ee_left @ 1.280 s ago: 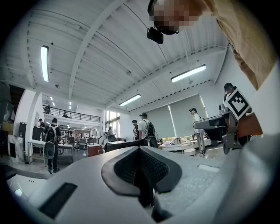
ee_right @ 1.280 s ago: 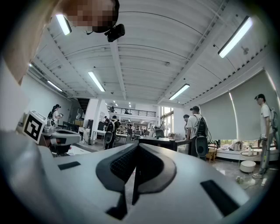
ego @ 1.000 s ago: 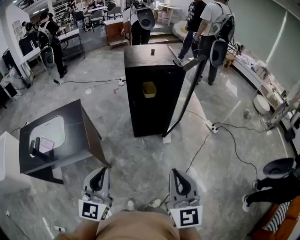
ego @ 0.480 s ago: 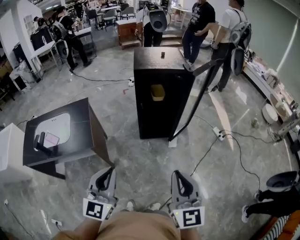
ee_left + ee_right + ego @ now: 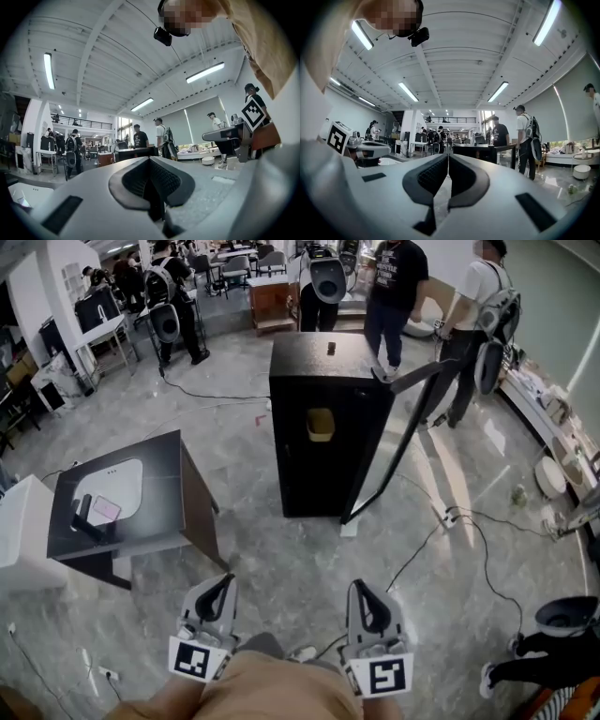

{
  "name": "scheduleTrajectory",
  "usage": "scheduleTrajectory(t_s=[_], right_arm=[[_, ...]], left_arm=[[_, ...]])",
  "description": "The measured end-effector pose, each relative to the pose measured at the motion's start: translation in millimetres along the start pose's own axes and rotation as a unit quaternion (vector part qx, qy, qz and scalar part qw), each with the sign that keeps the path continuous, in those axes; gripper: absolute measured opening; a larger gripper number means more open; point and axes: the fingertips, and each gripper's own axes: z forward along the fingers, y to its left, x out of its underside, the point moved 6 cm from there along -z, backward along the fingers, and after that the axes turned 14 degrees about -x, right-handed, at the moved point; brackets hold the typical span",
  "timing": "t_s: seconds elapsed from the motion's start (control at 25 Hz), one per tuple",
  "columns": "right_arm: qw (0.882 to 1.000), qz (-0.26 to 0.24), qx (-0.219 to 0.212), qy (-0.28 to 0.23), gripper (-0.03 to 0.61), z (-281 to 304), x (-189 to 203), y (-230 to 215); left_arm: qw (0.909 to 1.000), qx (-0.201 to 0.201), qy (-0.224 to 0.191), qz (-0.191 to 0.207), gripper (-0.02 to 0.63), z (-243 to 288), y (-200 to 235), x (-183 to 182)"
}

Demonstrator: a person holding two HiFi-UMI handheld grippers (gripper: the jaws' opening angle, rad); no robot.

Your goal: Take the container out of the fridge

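Note:
A black fridge [image 5: 323,427] stands on the marble floor ahead, its door [image 5: 398,437] swung open to the right. Inside, on a high shelf, sits a yellow container [image 5: 320,424]. My left gripper [image 5: 225,581] and right gripper [image 5: 363,586] are held low in front of the body, well short of the fridge, both pointing toward it. Each is shut with nothing between its jaws. In the left gripper view the left gripper [image 5: 149,160] has its pads pressed together, with the fridge [image 5: 136,152] far behind. The right gripper [image 5: 448,156] is likewise shut, the fridge [image 5: 474,152] beyond it.
A dark side table [image 5: 150,512] with a white device [image 5: 111,491] and a phone stands to the left front. A white box [image 5: 21,535] sits further left. Cables [image 5: 459,521] trail over the floor right of the fridge. Several people [image 5: 394,287] stand behind it.
The fridge and the side table have drawn nearer in the head view as the person walked forward. Both grippers kept their pose, shut and empty.

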Motion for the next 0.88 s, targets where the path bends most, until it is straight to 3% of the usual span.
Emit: scheduleTrajectory(t_s=[0.2, 0.4, 0.88], right_arm=[[1.0, 0.007, -0.005, 0.006, 0.003, -1.4, 3.6, -6.1], [1.0, 0.009, -0.006, 0.001, 0.003, 5.0, 6.0, -12.8], [1.0, 0.015, 0.002, 0.023, 0.003, 60.1, 23.6, -42.8]], left_arm=[[1.0, -0.004, 0.001, 0.006, 0.002, 3.4, -4.6, -1.5], [0.9998, -0.01, 0.007, -0.019, 0.002, 13.5, -5.3, 1.5], [0.9997, 0.001, 0.007, -0.022, 0.002, 82.3, 23.2, 18.9]])
